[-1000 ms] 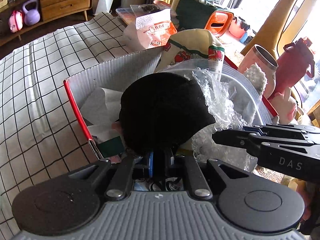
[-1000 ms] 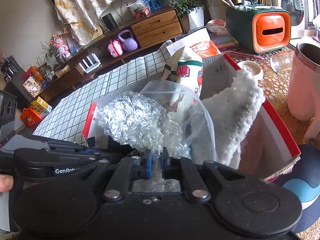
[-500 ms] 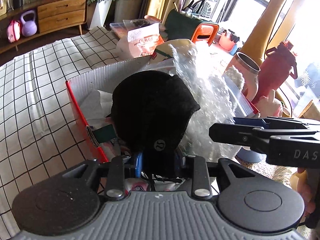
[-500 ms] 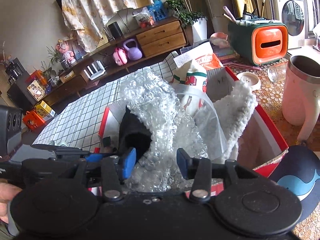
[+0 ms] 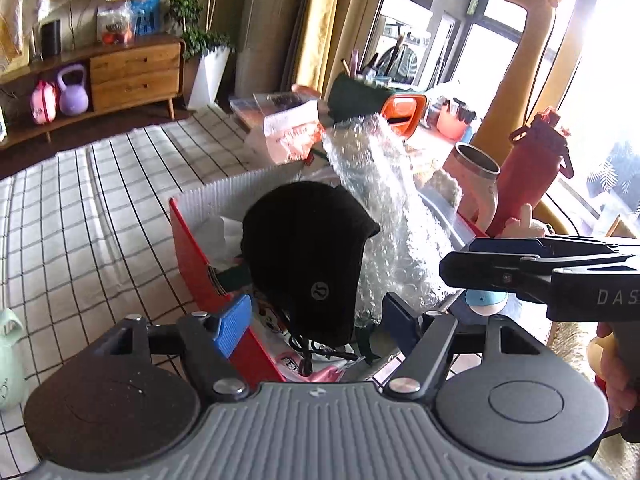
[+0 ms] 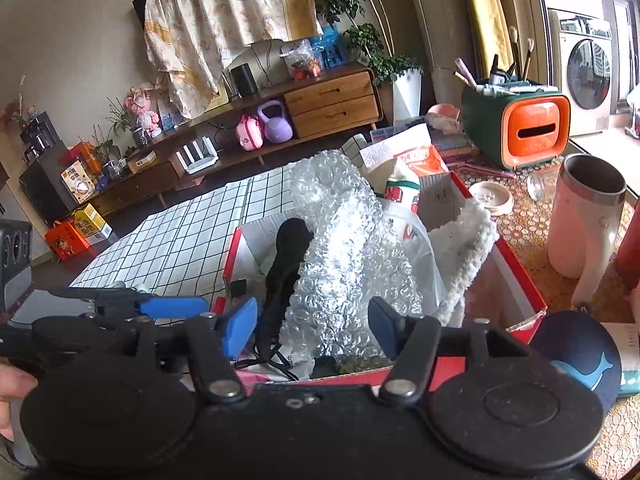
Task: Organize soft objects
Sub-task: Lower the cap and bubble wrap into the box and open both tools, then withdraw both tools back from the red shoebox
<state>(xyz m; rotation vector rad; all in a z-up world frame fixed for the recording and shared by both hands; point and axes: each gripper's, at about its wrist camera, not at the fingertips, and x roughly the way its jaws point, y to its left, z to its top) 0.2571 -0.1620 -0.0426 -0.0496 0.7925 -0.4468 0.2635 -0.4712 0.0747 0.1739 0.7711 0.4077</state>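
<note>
A red cardboard box (image 5: 188, 248) (image 6: 520, 268) on the table holds soft things. A black cap (image 5: 304, 248) (image 6: 286, 256) stands on end in it, beside a tall roll of bubble wrap (image 5: 384, 208) (image 6: 344, 256). A white fluffy cloth (image 6: 464, 248) hangs over the box's right wall. My left gripper (image 5: 316, 320) hovers just before the cap, jaws opening, blue pads clear of it. My right gripper (image 6: 312, 324) hangs in front of the bubble wrap, jaws opening too, pads off the wrap. The right gripper's fingers (image 5: 500, 264) cross the left wrist view at the right.
A checked cloth (image 5: 80, 220) covers the table at the left. To the right stand a pink mug (image 6: 584, 216), a red bottle (image 5: 536, 168) and a green and orange holder (image 6: 516, 124). Snack bags (image 6: 416, 168) lean behind the box. A navy pad (image 6: 576, 356) lies near right.
Both grippers were shut, left on the black cap and right on the bubble wrap. Both have let go, opened and drawn back and up; the bubble wrap has sprung up tall.
</note>
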